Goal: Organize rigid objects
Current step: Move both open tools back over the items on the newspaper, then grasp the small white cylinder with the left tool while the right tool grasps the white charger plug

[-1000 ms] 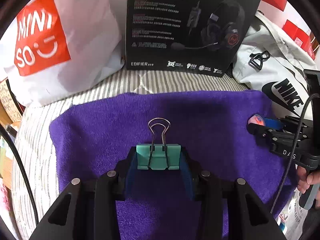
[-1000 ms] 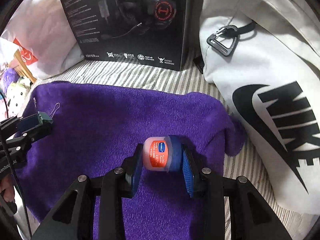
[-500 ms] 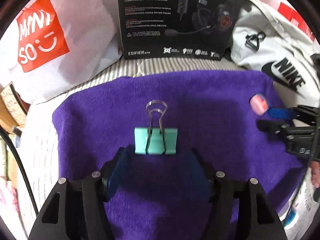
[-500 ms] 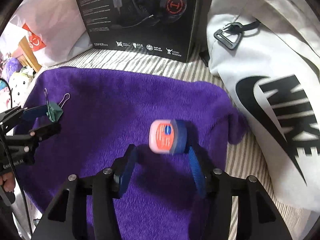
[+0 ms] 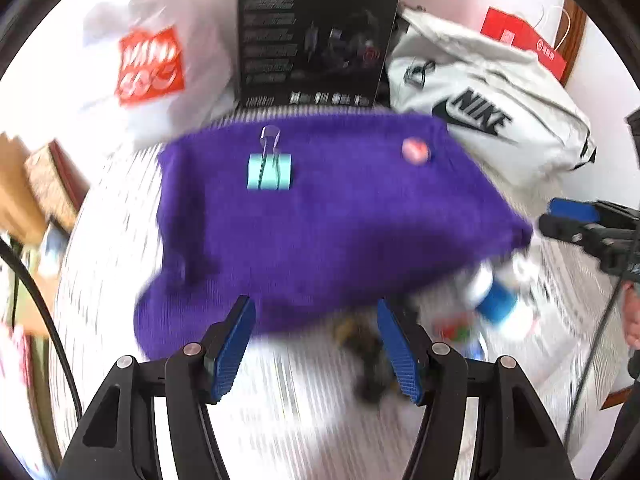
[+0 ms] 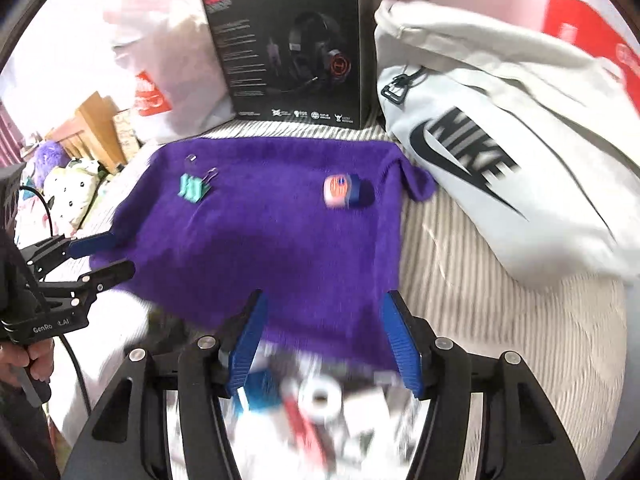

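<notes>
We see open purple towel (image 6: 280, 240) between binder clip (image 6: 194, 187) and jar (image 6: 346, 191); headset box (image 6: 292, 48) and white bag (image 6: 520, 152) wall off the back.

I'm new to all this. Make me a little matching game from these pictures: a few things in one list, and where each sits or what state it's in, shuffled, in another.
Things:
1. binder clip
2. small jar
3. headset box
4. left hand-held gripper

Places or states:
A. stands upright behind the purple towel
B. lies on its side on the towel's right part
C. open, holding nothing
D. lies on the towel's left part

Pairs: 1-D, 2-B, 3-A, 4-C
</notes>
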`<state>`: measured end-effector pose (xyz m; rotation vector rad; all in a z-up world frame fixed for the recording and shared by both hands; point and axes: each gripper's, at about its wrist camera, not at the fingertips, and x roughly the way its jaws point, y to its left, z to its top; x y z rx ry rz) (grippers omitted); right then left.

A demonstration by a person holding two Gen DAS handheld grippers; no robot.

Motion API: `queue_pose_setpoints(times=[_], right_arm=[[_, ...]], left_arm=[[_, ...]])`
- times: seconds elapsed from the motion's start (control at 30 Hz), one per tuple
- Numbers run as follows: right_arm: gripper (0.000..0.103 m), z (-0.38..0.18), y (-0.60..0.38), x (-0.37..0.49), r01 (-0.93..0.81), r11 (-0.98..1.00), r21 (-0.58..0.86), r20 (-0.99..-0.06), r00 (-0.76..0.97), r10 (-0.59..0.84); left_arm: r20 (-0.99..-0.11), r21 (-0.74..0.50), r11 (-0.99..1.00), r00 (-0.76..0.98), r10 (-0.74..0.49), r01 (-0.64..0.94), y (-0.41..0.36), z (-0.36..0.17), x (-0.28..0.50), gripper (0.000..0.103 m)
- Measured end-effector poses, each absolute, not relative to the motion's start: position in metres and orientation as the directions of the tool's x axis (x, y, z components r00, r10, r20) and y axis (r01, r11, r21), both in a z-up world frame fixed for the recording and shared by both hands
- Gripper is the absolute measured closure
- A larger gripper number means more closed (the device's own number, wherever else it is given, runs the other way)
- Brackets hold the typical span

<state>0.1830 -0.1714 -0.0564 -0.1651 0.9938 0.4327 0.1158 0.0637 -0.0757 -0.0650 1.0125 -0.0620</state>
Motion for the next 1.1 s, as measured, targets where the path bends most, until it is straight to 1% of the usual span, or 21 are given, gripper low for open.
queue_pose_setpoints(times=[0.13,0.23,0.3,0.47,0.67,0.87,0.93,0.97,1.0,1.03,1.07,1.1], right_arm=[[0.043,-0.055,-0.191,0.149,-0.422,0.902,0.092,-0.832,0.465,0.302],[0.043,-0.062,-0.2,0.129,-0.406,0.906,0.122,-0.834,0.453,0.315],[0.043,-0.065,-0.205,0.119,-0.399,0.906,0.14,-0.834,0.447,0.325],[0.043,-0.071,-0.218,0.098,-0.377,0.913,0.157,-0.832,0.447,0.327],[0.043,-0.08,-0.236,0.091,-0.338,0.932,0.129,-0.85,0.446,0.279],[0.043,-0.088,-0.249,0.09,-0.313,0.938,0.147,-0.856,0.435,0.279],[0.043,-0.09,-0.251,0.09,-0.309,0.94,0.145,-0.859,0.432,0.275],[0.043,-0.091,-0.251,0.089,-0.309,0.94,0.143,-0.86,0.432,0.272],[0.043,-0.092,-0.251,0.089,-0.31,0.94,0.141,-0.86,0.432,0.271],[0.043,-0.092,-0.252,0.089,-0.311,0.94,0.141,-0.861,0.431,0.272],[0.043,-0.093,-0.252,0.09,-0.312,0.94,0.14,-0.861,0.43,0.271],[0.043,-0.093,-0.252,0.09,-0.311,0.94,0.138,-0.861,0.431,0.269]], left_arm=[[-0.856,-0.191,0.981,0.491,-0.162,-0.011,0.064,-0.091,0.09,0.042],[-0.852,-0.238,0.971,0.484,-0.198,-0.02,0.056,-0.098,0.075,0.042],[-0.858,-0.222,0.975,0.476,-0.195,0.0,0.044,-0.1,0.069,0.042],[-0.877,-0.123,0.992,0.467,-0.119,0.021,0.017,-0.106,0.065,0.042],[-0.882,-0.114,0.993,0.458,-0.105,0.009,0.003,-0.111,0.072,0.042],[-0.893,-0.031,0.999,0.449,-0.02,-0.017,-0.008,-0.12,0.08,0.043],[-0.889,-0.014,1.0,0.458,-0.005,-0.017,-0.01,-0.12,0.081,0.049],[-0.888,-0.011,1.0,0.459,-0.003,-0.015,-0.011,-0.119,0.081,0.054],[-0.888,-0.013,1.0,0.46,-0.005,-0.014,-0.011,-0.118,0.081,0.062],[-0.886,-0.023,1.0,0.463,-0.012,-0.018,-0.01,-0.117,0.081,0.067],[-0.886,-0.031,0.999,0.463,-0.019,-0.018,-0.009,-0.117,0.081,0.069],[-0.886,-0.036,0.999,0.462,-0.025,-0.015,-0.008,-0.117,0.081,0.069]])
